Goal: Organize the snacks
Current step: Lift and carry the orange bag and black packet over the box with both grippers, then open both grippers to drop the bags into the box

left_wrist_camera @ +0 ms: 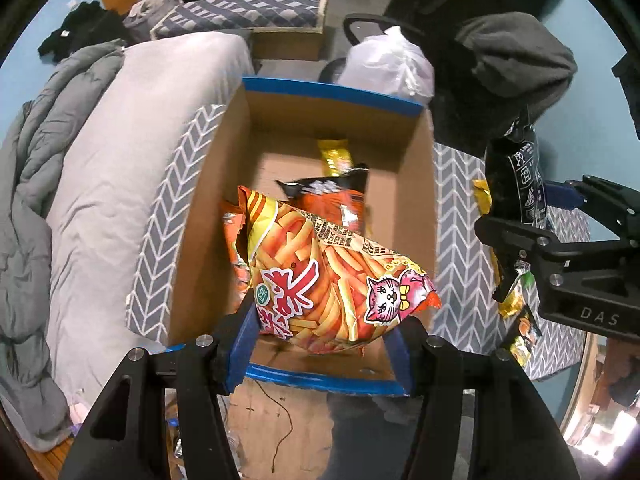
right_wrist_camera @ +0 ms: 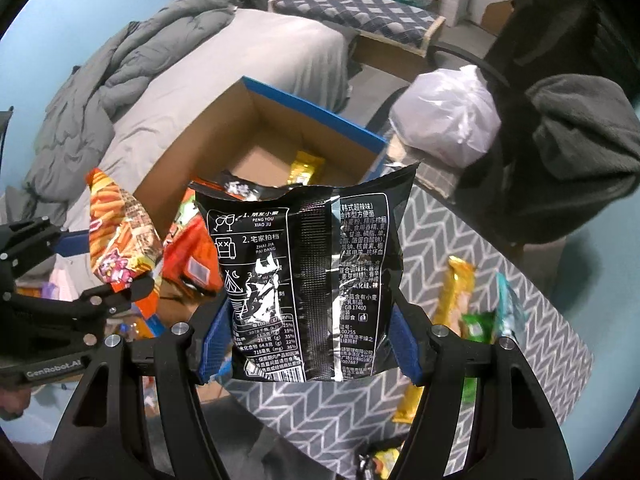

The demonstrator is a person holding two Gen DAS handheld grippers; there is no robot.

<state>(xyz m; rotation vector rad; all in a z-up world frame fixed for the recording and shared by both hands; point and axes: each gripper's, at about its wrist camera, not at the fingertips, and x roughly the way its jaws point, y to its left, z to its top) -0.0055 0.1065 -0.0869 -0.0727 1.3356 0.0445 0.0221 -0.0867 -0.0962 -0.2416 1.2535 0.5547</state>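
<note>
My left gripper point(left_wrist_camera: 320, 328) is shut on an orange fries snack bag point(left_wrist_camera: 332, 276) with a pink cat on it, held over the near end of an open cardboard box point(left_wrist_camera: 208, 200) with blue-taped rims. Inside the box lie a black-and-orange bag point(left_wrist_camera: 332, 200) and a yellow packet point(left_wrist_camera: 336, 156). My right gripper point(right_wrist_camera: 308, 340) is shut on a black snack bag point(right_wrist_camera: 308, 272) with white print, held above the patterned cloth to the right of the box point(right_wrist_camera: 192, 148). The left gripper and its orange bag point(right_wrist_camera: 120, 236) show at the left of the right wrist view.
Several snack packets point(right_wrist_camera: 460, 300) lie on the grey chevron cloth point(right_wrist_camera: 500, 232) to the right of the box. A bed with grey bedding point(left_wrist_camera: 88, 184) is at the left. A white plastic bag point(left_wrist_camera: 388, 64) and a dark chair with a grey garment point(left_wrist_camera: 516, 56) stand behind.
</note>
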